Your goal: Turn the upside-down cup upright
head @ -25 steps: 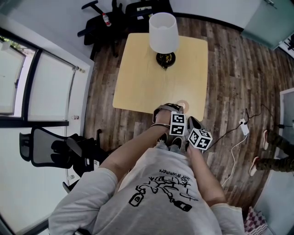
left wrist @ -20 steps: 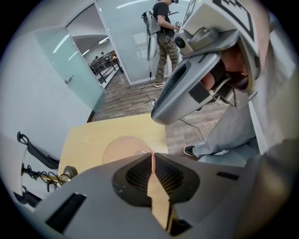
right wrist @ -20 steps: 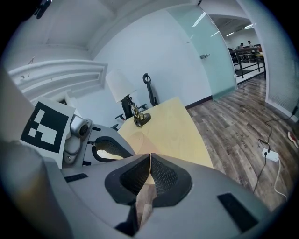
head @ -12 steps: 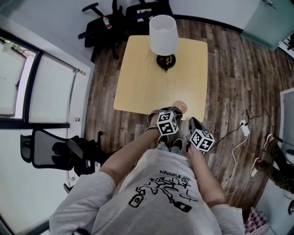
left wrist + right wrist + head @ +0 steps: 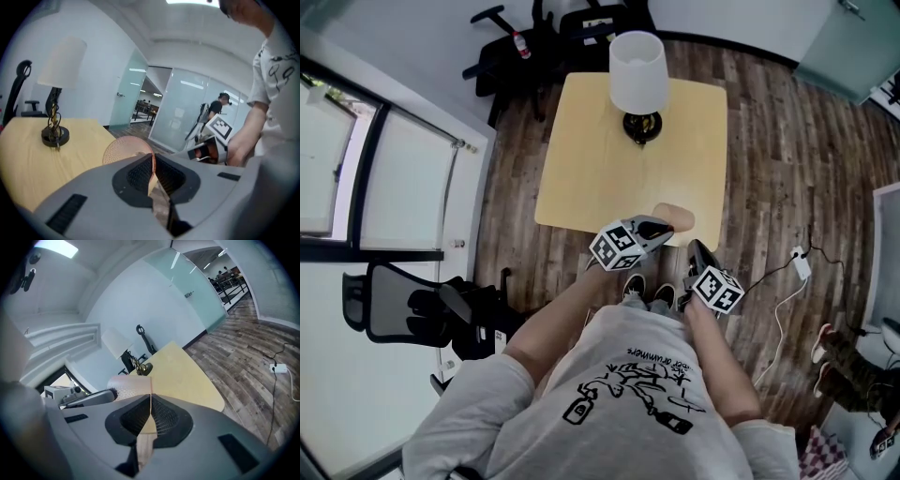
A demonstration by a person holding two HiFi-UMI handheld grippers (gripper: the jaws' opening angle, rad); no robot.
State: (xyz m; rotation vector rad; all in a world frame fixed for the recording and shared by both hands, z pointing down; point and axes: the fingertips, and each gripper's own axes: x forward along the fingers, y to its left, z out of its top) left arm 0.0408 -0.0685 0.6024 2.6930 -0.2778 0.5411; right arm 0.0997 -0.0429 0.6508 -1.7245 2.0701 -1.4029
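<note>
Task roughly half done, by my reading: cup (image 5: 677,217) is off the worktop (image 5: 581,159), held above its near edge and tipped on its side, not yet upright. Left gripper (image 5: 660,226) jaws pinch the cup's wall at the rim. Right gripper (image 5: 695,251) is just beside it, jaws pressed together on nothing. Left to do: finish rotation, set down. Lamp (image 5: 637,75) stands well apart at the far end; nothing obstructs.

A white-shaded lamp (image 5: 637,70) stands on the wooden table (image 5: 591,164), black chairs (image 5: 516,42) behind it
</note>
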